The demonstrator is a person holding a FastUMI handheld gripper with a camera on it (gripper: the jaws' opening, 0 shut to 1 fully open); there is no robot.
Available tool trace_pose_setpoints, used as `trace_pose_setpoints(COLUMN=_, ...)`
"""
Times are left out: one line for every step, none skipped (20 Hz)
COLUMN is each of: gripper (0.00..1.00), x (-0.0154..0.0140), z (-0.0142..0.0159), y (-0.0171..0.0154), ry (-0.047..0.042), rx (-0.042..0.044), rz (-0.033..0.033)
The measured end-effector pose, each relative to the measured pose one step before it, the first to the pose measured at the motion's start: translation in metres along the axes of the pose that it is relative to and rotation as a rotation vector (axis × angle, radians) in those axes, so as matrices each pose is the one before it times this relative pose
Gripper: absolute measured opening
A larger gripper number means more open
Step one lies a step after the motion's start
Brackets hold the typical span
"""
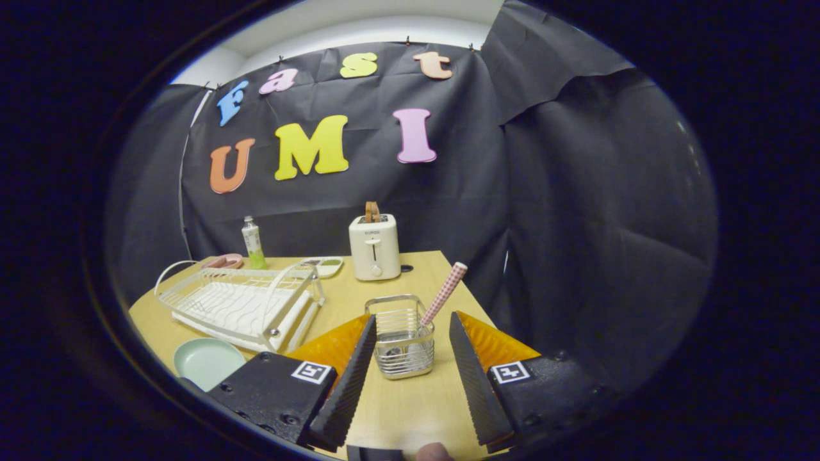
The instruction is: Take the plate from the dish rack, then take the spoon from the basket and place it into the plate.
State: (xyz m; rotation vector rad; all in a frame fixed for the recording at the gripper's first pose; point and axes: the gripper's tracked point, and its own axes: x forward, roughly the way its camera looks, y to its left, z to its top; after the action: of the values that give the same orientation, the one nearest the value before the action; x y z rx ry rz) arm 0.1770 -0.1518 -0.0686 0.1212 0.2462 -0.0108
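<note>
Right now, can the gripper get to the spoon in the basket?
Probably yes. The gripper is open, and the wire basket sits just ahead between its fingers. The spoon leans out with its checked handle poking above the rim, and nothing on the table blocks the way.

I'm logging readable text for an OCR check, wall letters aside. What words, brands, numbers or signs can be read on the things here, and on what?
No text can be read.
Toaster: small dark brand mark on its front, too blurred to read.
Tube: label too small to read.
Gripper, open, basket just ahead between its fingers: a square black-and-white marker on each side, a pattern, not letters.
</note>
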Motion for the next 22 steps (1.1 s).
trace_pose_setpoints(gripper=0.76, x=0.0107, z=0.0023, y=-0.00561, ry=-0.0005, rx=0.00483, rz=-0.00905)
trace_pose_setpoints(gripper=0.76, x=0.01082, z=0.0021, y=-0.00572, ry=-0.00196, rx=0.01009, rz=-0.00643)
trace_pose_setpoints(gripper=0.76, x=0.00923, z=0.00123, y=-0.00292, ry=0.00713, rx=0.01184, rz=0.00039)
trace_pose_setpoints(gripper=0.76, x=0.00798, z=0.00045, y=-0.00235, ry=0.00566, rx=0.01827, rz=0.00388)
trace_pose_setpoints(gripper=0.76, x=0.00756, z=0.00076, y=-0.00233, ry=0.00727, rx=0.01886, rz=0.00128)
trace_pose_setpoints(gripper=0.76, x=0.00626, z=-0.00125, y=0.00017, ry=0.00706, rx=0.01533, rz=0.0129)
trace_pose_setpoints(gripper=0.75, x=0.00514, z=-0.00098, y=-0.00077, ry=0.00638, rx=0.01114, rz=0.00777)
trace_pose_setpoints(gripper=0.73, x=0.00422, z=-0.0017, y=-0.00003, ry=0.00614, rx=0.01405, rz=0.00995)
trace_pose_setpoints(gripper=0.72, x=0.00422, z=-0.00115, y=0.00028, ry=0.00818, rx=0.01548, rz=0.00742)
trace_pose_setpoints(gripper=0.71, x=0.0048, z=-0.0027, y=-0.00017, ry=0.01032, rx=0.01204, rz=0.00364)
trace_pose_setpoints(gripper=0.7, x=0.00319, z=-0.00012, y=0.00072, ry=0.00662, rx=0.01315, rz=0.0104)
trace_pose_setpoints(gripper=0.69, x=0.00261, z=-0.00126, y=0.00145, ry=0.00848, rx=0.00541, rz=0.00423)
trace_pose_setpoints(gripper=0.66, x=0.00136, z=0.00155, y=0.00119, ry=0.00519, rx=0.00059, rz=0.00418)
trace_pose_setpoints(gripper=0.63, x=0.00145, z=0.0, y=0.00114, ry=0.00555, rx=0.00435, rz=0.00756)
trace_pose_setpoints(gripper=0.58, x=-0.00056, z=0.00029, y=0.0017, ry=0.00722, rx=0.0027, rz=0.00195)
trace_pose_setpoints(gripper=0.53, x=0.00122, z=-0.00021, y=0.00088, ry=0.00799, rx=0.00071, rz=0.00556)
trace_pose_setpoints(gripper=0.46, x=-0.00121, z=0.00055, y=0.00207, ry=0.00357, rx=0.0033, rz=0.00144)
trace_pose_setpoints(gripper=0.39, x=0.00095, z=-0.00105, y=0.00135, ry=0.00353, rx=0.00344, rz=0.00092)
trace_pose_setpoints(gripper=0.32, x=-0.00089, z=-0.00036, y=-0.00173, ry=0.00283, rx=0.00479, rz=-0.01287)
trace_pose_setpoints(gripper=0.29, x=-0.0013, z=-0.00054, y=0.00104, ry=0.00409, rx=0.00773, rz=-0.00166)
trace_pose_setpoints(gripper=0.26, x=-0.00287, z=0.00106, y=0.00356, ry=0.00077, rx=0.0102, rz=0.00877)
trace_pose_setpoints(gripper=0.24, x=-0.00246, z=-0.00081, y=0.00258, ry=0.00274, rx=0.00579, rz=0.00343)
